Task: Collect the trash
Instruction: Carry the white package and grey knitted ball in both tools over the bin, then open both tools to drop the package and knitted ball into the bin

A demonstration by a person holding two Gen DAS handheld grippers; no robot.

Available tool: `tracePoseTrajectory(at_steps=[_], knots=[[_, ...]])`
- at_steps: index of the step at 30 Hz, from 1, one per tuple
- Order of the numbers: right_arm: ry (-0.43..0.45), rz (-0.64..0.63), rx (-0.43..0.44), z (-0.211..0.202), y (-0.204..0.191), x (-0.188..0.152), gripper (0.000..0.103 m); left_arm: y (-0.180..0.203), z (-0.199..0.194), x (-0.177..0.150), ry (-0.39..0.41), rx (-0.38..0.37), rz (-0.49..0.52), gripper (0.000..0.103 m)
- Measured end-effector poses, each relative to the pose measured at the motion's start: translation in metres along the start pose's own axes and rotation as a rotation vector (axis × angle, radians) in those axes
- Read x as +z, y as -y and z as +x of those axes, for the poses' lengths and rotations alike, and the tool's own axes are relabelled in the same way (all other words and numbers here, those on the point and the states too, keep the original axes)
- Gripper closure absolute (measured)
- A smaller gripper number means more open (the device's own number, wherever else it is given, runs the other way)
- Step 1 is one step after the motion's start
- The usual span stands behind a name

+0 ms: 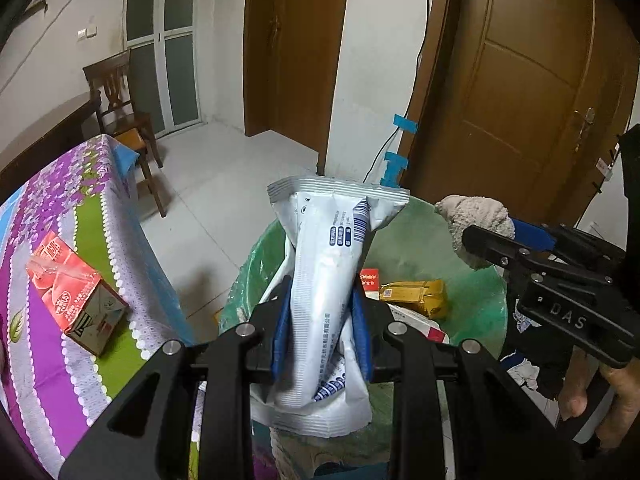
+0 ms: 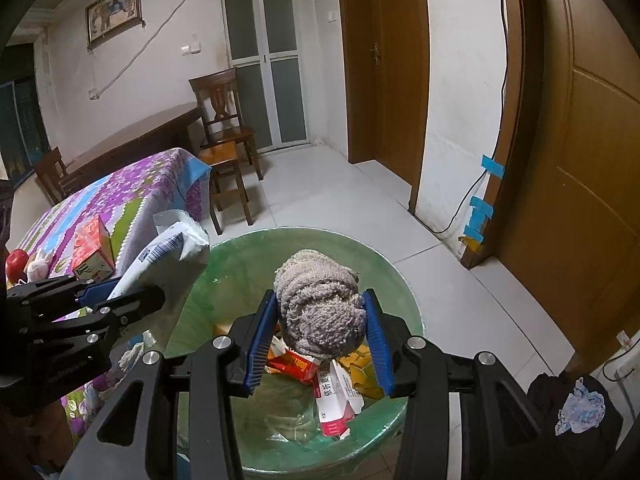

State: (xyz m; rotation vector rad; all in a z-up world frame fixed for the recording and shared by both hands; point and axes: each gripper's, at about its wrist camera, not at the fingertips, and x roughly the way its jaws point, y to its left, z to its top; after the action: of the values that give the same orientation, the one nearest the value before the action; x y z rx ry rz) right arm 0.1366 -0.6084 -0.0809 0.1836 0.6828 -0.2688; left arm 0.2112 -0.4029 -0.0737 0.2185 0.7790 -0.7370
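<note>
Green-lined trash bin (image 2: pixel 394 280) on the floor, open top. Inside: red-white carton (image 2: pixel 294 365), white-pink box with red lettering (image 2: pixel 332 400), yellow pack (image 2: pixel 362 364), some clear crumpled plastic low in the bin, hard to make out.

Table with purple floral cloth (image 1: pixel 48 208) left of the bin; red drink carton (image 1: pixel 76 300) lying on it. In the right wrist view a red round thing, maybe an apple (image 2: pixel 16 262), and a small pink plush toy (image 2: pixel 40 264) sit at the far left of the table. Wooden chair (image 1: pixel 120 108) beyond the table, glass double door (image 2: pixel 264 52) at the far wall, brown wooden doors (image 1: pixel 516 80) on the right, white tile floor (image 2: pixel 340 200), blue tape (image 2: pixel 480 208) on the door frame.

Left gripper (image 1: pixel 322 300) clenched on a white-blue plastic wrapper (image 1: pixel 332 240), blue pads pressing both sides, wrapper standing up over the bin's left rim. Right gripper (image 2: pixel 320 320) clamped on a grey balled-up cloth (image 2: pixel 320 304), cloth between the pads and bulging past the tips, held above the bin opening. Black bag with crumpled paper (image 2: pixel 580 404) on the floor, near right.
</note>
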Motion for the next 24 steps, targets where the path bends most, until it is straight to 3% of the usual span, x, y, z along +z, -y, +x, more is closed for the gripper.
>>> tracePoseTrajectory(at_steps=[24], knots=[[-0.007,-0.003,0.002,0.0020,-0.0031,-0.0028,0.059,0.0024,0.0077,0.0071,-0.008,0.005,-0.008,0.077]])
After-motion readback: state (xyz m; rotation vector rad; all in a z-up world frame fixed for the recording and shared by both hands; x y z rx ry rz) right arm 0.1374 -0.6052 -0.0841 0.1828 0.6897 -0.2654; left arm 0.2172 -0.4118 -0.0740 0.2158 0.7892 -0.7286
